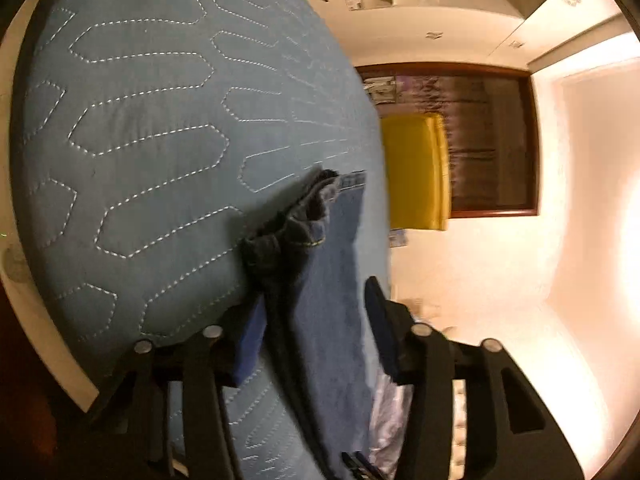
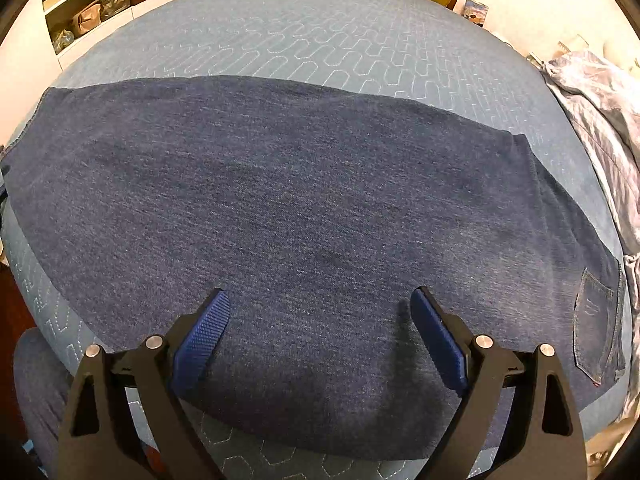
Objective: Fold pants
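- One pair of jeans point(image 2: 304, 216) lies spread flat across the quilted blue bed point(image 2: 304, 28), reaching from its left edge to its right edge; one back pocket point(image 2: 594, 320) shows at the right end.
- Two hand-held grippers are in view, one in each wrist camera.
- The left hand-held gripper point(image 1: 316, 320) is rolled on its side and points nearly level along the bed's edge. Its jaws stand partly apart with a bunched fold of the denim point(image 1: 296, 232) between them; the left blue pad point(image 1: 252, 340) lies against the cloth, the right pad point(image 1: 380, 328) stands clear.
- The right hand-held gripper point(image 2: 320, 308) tilts steeply down over the near edge of the jeans, jaws wide apart, holding nothing; whether its tips touch the fabric I cannot tell.
- One yellow chair point(image 1: 416, 172) stands beyond the bed's far edge.
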Action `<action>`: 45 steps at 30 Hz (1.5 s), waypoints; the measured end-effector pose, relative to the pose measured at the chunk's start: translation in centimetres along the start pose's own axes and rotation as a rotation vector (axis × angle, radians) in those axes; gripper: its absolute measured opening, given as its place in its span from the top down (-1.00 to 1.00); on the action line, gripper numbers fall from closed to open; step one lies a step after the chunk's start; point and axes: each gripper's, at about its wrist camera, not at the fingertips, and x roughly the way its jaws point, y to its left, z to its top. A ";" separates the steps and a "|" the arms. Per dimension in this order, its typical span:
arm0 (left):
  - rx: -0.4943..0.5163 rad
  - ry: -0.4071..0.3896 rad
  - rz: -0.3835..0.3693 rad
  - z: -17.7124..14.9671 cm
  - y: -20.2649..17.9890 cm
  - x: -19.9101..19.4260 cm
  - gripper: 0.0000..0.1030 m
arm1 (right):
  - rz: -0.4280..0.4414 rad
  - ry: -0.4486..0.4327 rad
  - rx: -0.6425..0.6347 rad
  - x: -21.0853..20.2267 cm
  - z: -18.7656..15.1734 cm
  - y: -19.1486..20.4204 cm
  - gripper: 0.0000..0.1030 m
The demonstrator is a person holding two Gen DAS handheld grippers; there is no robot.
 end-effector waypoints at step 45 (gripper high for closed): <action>2.233 -0.067 0.539 -54.5 -16.8 18.7 -0.24 | 0.772 0.318 0.377 6.3 3.5 -13.6 0.64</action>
